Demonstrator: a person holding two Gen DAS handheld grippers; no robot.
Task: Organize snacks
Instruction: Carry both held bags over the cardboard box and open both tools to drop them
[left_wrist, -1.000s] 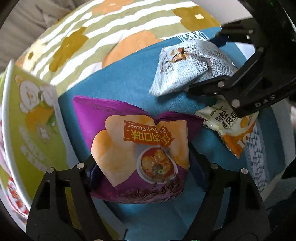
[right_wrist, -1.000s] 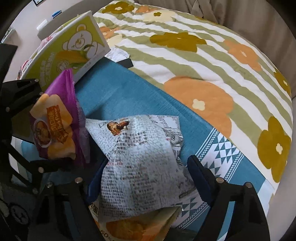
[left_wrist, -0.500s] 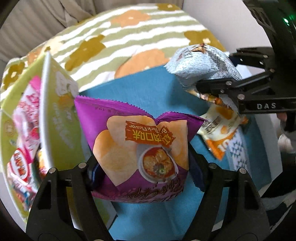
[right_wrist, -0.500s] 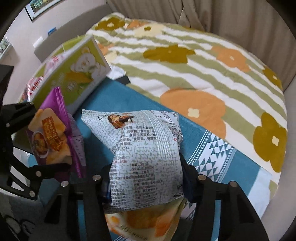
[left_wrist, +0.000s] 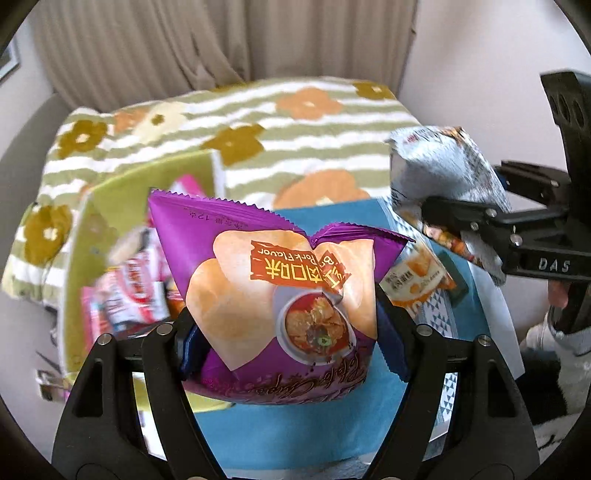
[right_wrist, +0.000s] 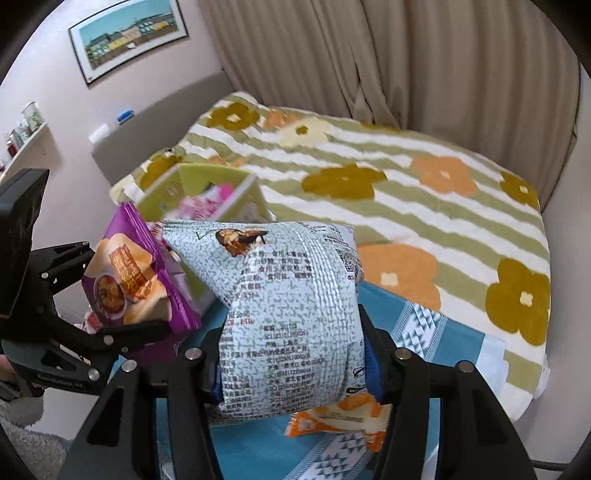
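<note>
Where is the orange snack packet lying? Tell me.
The orange snack packet lies on the blue cloth, low in the right wrist view, directly beneath the held grey bag.

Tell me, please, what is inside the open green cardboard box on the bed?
The green cardboard box holds pink, red-and-white snack packets, blurred; the purple crisp bag covers the remainder.

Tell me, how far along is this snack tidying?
Partly done: the green cardboard box already holds several packets. In hand: the left tongs grip a purple crinkly chip bag, and the right tongs grip a pale grey printed snack bag; both are in the air. Left: an orange-and-white packet still lies on the blue patterned cloth.
</note>
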